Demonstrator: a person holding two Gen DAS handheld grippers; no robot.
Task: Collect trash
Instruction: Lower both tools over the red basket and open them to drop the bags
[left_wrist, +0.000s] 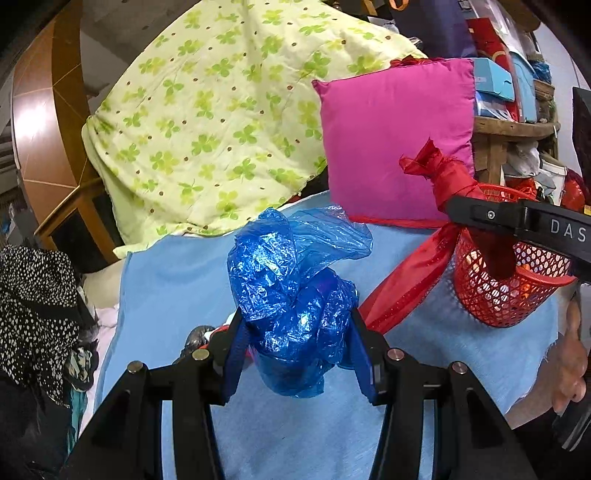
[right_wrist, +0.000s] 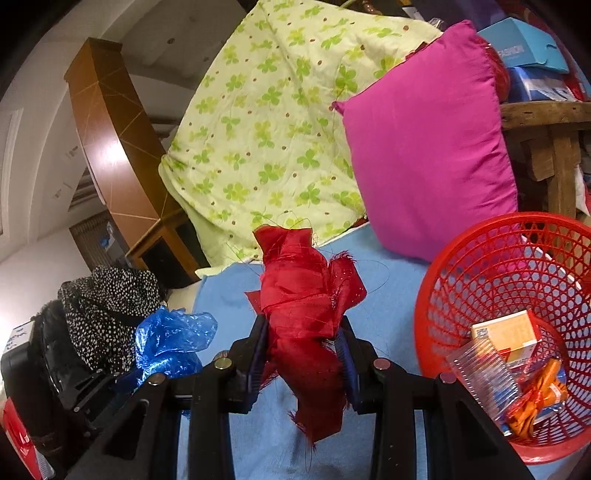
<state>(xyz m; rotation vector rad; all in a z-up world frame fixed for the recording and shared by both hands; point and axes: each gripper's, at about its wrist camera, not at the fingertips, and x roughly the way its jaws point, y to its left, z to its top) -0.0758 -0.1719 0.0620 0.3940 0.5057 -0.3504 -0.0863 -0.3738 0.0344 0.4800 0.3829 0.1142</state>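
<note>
blue sheet (left_wrist: 177, 288) carries two pillows and one basket (right_wrist: 480, 258); left gripper (left_wrist: 295, 339) clamps one blue bag (left_wrist: 291, 295), right gripper (right_wrist: 304, 350) clamps one red cloth (right_wrist: 303, 306) beside the basket.

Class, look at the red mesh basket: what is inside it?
In the red mesh basket lie a small cardboard box, a clear ribbed plastic piece and an orange wrapper. Whatever lies beneath these is covered.

A lived-in bedroom: clover-print quilt (right_wrist: 266, 122) and magenta pillow (right_wrist: 428, 147) ahead of the grippers, cluttered wooden shelf (right_wrist: 546, 114) right.
</note>
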